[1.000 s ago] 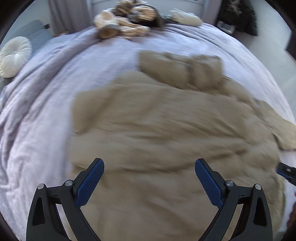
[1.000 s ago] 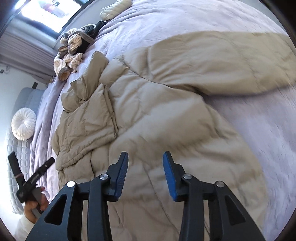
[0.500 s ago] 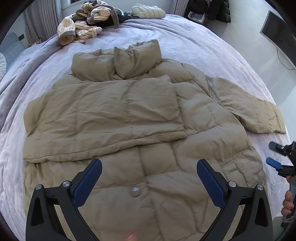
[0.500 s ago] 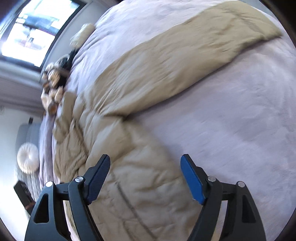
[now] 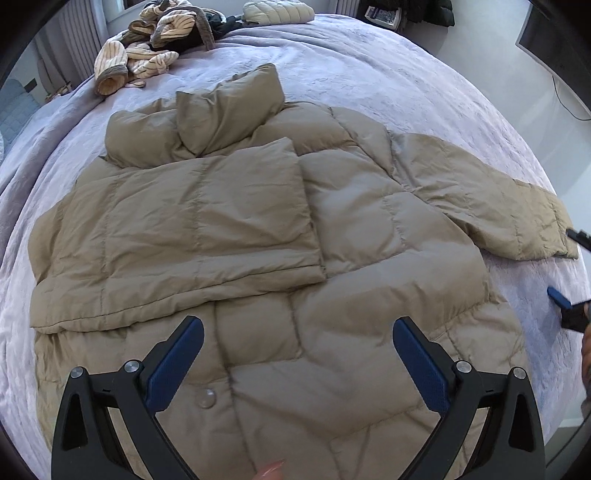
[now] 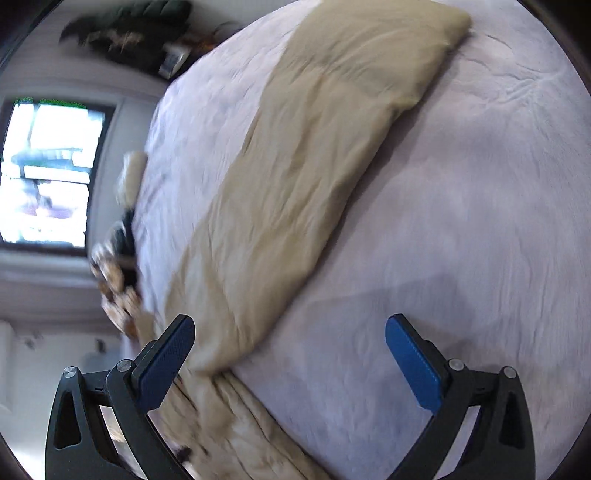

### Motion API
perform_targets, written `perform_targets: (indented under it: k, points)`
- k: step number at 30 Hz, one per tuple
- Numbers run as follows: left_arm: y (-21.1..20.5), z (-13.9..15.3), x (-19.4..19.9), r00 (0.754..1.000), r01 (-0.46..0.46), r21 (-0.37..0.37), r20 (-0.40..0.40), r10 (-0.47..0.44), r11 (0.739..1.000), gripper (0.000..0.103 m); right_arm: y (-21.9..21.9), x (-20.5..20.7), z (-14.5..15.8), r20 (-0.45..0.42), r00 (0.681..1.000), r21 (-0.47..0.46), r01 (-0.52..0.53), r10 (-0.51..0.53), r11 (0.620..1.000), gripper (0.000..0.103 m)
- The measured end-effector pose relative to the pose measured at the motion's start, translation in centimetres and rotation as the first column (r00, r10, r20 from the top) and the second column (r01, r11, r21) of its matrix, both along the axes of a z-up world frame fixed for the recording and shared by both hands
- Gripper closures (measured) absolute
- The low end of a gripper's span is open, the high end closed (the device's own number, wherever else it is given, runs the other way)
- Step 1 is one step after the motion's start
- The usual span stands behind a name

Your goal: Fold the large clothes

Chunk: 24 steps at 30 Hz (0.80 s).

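I find the tan puffer jacket (image 5: 258, 229) lying flat across the lavender bedspread (image 5: 369, 74), collar toward twelve o'clock in the left wrist view, with one sleeve (image 5: 177, 236) already folded across the chest and the other sleeve (image 5: 491, 206) lying stretched out toward three o'clock. My left gripper (image 5: 297, 354) hovers over the lower hem with its tongs spread wide and nothing between them. My right gripper (image 6: 290, 354) is likewise spread and empty, pointed along the outstretched sleeve (image 6: 314, 166); its view is blurred, so I cannot tell how close the pads are to the fabric. In my judgement the step in hand is folding that sleeve inward. To do it well I would pinch near the cuff (image 6: 436, 29) at about one o'clock in the right view, take both layers of the padded shell, lift it off the bedspread rather than drag it, and lay it across the chest to match the first sleeve, while the left gripper steadies the body near the hem. The filling looks springy and may push a fold open. A heap of striped clothing (image 5: 147, 48) sits at eleven o'clock near the head of the bed, a pale quilted item (image 5: 277, 11) at twelve, and a bright window (image 6: 44, 173) shows at nine o'clock in the right view.
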<state>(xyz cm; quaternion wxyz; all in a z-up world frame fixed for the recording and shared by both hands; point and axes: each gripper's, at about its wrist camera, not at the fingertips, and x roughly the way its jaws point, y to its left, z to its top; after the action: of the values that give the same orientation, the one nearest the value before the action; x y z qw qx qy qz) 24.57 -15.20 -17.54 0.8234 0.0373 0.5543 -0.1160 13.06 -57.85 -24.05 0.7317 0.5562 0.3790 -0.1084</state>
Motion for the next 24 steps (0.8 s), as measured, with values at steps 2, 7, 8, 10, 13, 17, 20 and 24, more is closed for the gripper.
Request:
perform_targets:
  k: [2,7,8,10,13,17,20,24]
  points:
    - [-0.4,-0.1,0.1,1.0,0.003,0.001,-0.001,-0.003,1.0,0.001,-1.7,0.3,-0.5,0.039,0.998,0.041,0.053,-0.054,0.998,0.0]
    - [-1.0,-0.2,0.4,1.0,-0.002,0.006,-0.01,0.002,1.0,0.001,-4.6,2.3,-1.4,0.101,0.987,0.11,0.114,-0.125,0.987,0.0]
    - [-1.0,-0.2,0.4,1.0,-0.007,0.006,-0.01,0.008,1.0,0.001,-5.0,2.7,-1.5,0.109,0.984,0.12,0.127,-0.14,0.985,0.0]
    - [-0.9,-0.2,0.6,0.999,-0.035,0.027,0.006,0.035,0.999,0.001,-5.6,3.1,-1.8,0.124,0.979,0.142,0.146,-0.164,0.979,0.0]
    - [-0.4,-0.3,1.1,0.998,-0.065,0.057,0.017,0.064,0.996,0.001,-6.2,4.5,-2.0,0.153,0.968,0.191,0.167,-0.198,0.967,0.0]
    - [0.8,-0.3,1.5,0.997,-0.071,0.038,-0.002,0.072,0.997,0.001,-6.6,5.5,-2.0,0.162,0.964,0.236,0.167,-0.209,0.957,0.03]
    - [2.0,0.0,1.4,0.996,-0.084,0.038,0.019,0.084,0.996,0.001,-6.4,6.3,-2.3,0.157,0.964,0.298,0.161,-0.215,0.941,0.073]
    - [4.3,0.4,1.6,0.991,-0.127,0.062,0.049,0.125,0.99,0.001,-5.0,8.1,-0.5,0.2,0.968,0.243,0.099,-0.15,0.965,0.093]
